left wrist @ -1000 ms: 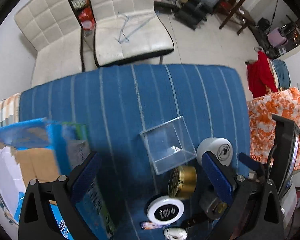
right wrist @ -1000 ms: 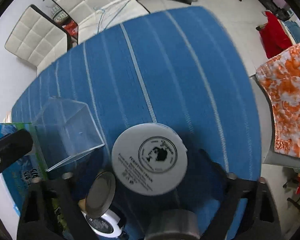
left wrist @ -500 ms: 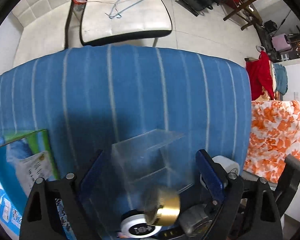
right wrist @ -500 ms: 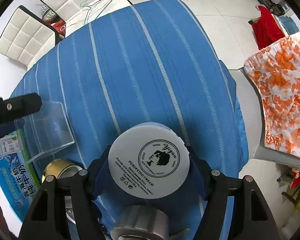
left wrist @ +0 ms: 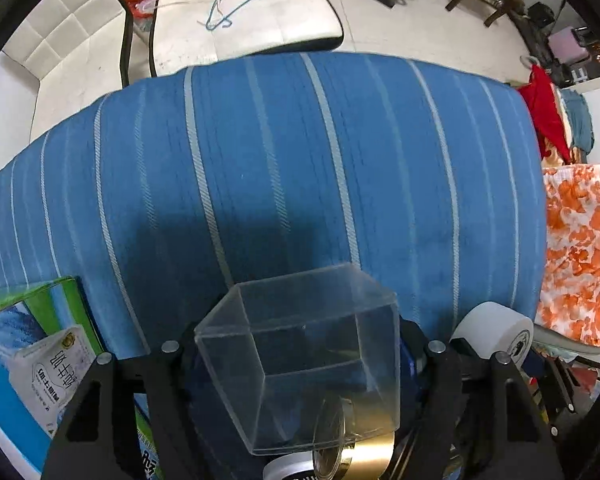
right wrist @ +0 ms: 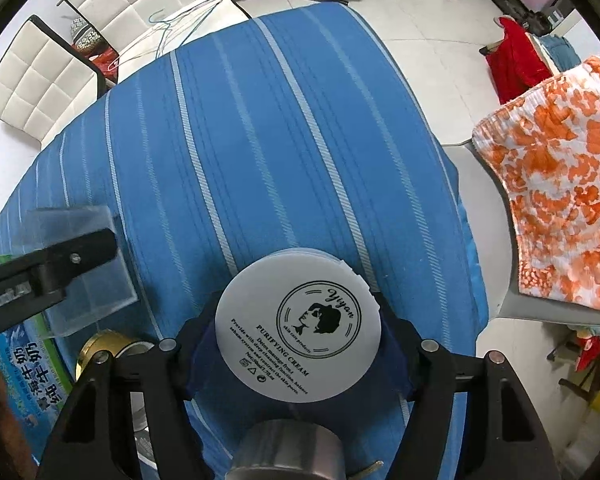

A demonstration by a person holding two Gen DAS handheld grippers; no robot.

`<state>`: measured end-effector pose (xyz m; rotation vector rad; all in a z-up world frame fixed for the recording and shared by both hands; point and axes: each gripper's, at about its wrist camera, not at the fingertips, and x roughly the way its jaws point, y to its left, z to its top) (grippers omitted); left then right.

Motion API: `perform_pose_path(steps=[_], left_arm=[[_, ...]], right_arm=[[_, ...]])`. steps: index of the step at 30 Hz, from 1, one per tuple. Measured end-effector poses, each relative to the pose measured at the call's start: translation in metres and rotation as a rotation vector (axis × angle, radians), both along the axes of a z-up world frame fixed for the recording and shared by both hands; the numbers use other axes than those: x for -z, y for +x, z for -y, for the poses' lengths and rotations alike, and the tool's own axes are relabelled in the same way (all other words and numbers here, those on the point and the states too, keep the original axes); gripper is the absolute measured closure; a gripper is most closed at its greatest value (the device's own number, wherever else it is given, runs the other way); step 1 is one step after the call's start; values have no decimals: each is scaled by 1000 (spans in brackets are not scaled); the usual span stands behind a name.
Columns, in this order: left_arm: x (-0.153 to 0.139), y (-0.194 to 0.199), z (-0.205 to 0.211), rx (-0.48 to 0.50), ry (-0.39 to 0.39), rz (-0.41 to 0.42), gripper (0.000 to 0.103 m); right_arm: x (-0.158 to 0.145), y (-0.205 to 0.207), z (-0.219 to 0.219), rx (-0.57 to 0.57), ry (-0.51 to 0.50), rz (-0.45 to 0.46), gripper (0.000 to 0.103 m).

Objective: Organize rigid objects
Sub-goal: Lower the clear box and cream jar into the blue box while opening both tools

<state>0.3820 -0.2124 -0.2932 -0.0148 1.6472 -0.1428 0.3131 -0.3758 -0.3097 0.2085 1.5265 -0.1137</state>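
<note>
My left gripper (left wrist: 300, 360) is shut on a clear plastic box (left wrist: 300, 360), its jaws against both side walls. The box also shows in the right wrist view (right wrist: 88, 276), with the left gripper's finger across it. My right gripper (right wrist: 298, 332) is shut on a white cream jar (right wrist: 298, 326) with a black printed lid; the jar shows in the left wrist view (left wrist: 496, 336) at the right. A gold round tin (left wrist: 364, 452) lies on its side just below the clear box, and shows in the right wrist view (right wrist: 104, 344). All rest over the blue striped tablecloth (left wrist: 280, 160).
A green and blue milk carton box (left wrist: 40, 344) lies at the left. A silver round can (right wrist: 288, 456) sits below the white jar. A white-lidded tin (left wrist: 288, 470) sits at the bottom edge. White chairs (right wrist: 140, 4) stand beyond the table. An orange floral cloth (right wrist: 560, 200) hangs at the right.
My left gripper has moved in over the clear box and shut on its sides. My right gripper has closed on the white jar and holds it.
</note>
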Motion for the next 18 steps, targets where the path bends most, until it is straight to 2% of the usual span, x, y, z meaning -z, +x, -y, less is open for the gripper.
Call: perform_pose_path(steps=[5, 9, 14, 18], left_arm=[[-34, -12, 2, 37, -6, 98, 38], [-70, -27, -2, 46, -36, 180, 38], [-117, -44, -36, 24, -96, 277, 38], [-157, -69, -82, -8, -119, 357, 38]], right_arm=[[-22, -11, 3, 23, 14, 44, 33], [-61, -27, -7, 2, 20, 114, 33], [-117, -58, -42, -38, 66, 208, 33], [-152, -80, -99, -96, 115, 263, 33]])
